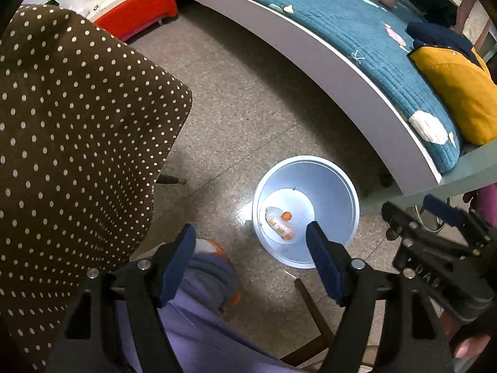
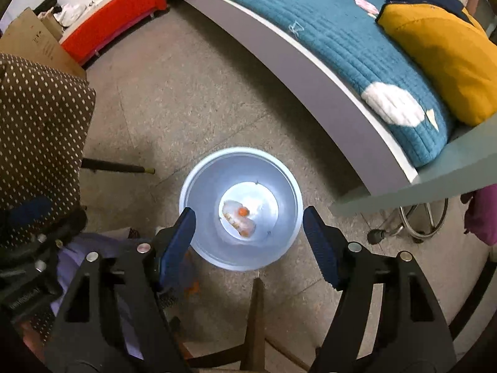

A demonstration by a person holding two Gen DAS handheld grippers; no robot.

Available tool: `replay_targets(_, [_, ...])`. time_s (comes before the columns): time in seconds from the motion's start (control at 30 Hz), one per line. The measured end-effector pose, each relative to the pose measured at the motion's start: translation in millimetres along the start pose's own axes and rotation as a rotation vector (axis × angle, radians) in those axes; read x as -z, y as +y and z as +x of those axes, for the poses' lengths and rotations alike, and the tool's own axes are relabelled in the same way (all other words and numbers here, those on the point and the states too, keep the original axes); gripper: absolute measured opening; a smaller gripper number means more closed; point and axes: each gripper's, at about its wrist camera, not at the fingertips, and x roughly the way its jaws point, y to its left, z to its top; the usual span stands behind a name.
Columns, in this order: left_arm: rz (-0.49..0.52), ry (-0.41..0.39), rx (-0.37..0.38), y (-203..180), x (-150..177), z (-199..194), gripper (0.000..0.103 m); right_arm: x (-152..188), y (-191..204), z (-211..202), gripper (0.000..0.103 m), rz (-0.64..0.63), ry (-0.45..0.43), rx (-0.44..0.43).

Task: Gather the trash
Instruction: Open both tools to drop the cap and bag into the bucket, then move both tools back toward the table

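Note:
A pale blue bin (image 1: 341,183) stands on the speckled floor next to the bed. In its bottom lies a crushed clear bottle (image 1: 278,224) with an orange cap and label. My left gripper (image 1: 251,242) points down, open, with nothing between its blue pads, just left of the bin. In the right wrist view the bin (image 2: 281,174) sits directly under my right gripper (image 2: 248,222), and the bottle (image 2: 237,219) lies in the middle of it. That gripper is open too, its pads apart over the bin's rim and holding nothing.
A brown polka-dot cushion (image 1: 77,140) fills the left. The bed's teal quilt (image 1: 341,31) and yellow pillow (image 1: 459,93) curve along the right. A person's purple trouser leg and orange slipper (image 1: 214,248) are by the bin. A chrome stool base (image 2: 419,222) stands right of it.

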Motion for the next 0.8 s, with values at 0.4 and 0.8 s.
replay_targets(0.4, [0.023, -0.015, 0.013, -11, 11, -14, 0.073, 22, 0, -17, 0.071, 0.001, 0.000, 0.007])
replay_targets(0.8, [0.036, -0.147, -0.011, -1, 28, -72, 0.077, 35, 10, -75, 0.071, 0.006, -0.110, -0.004])
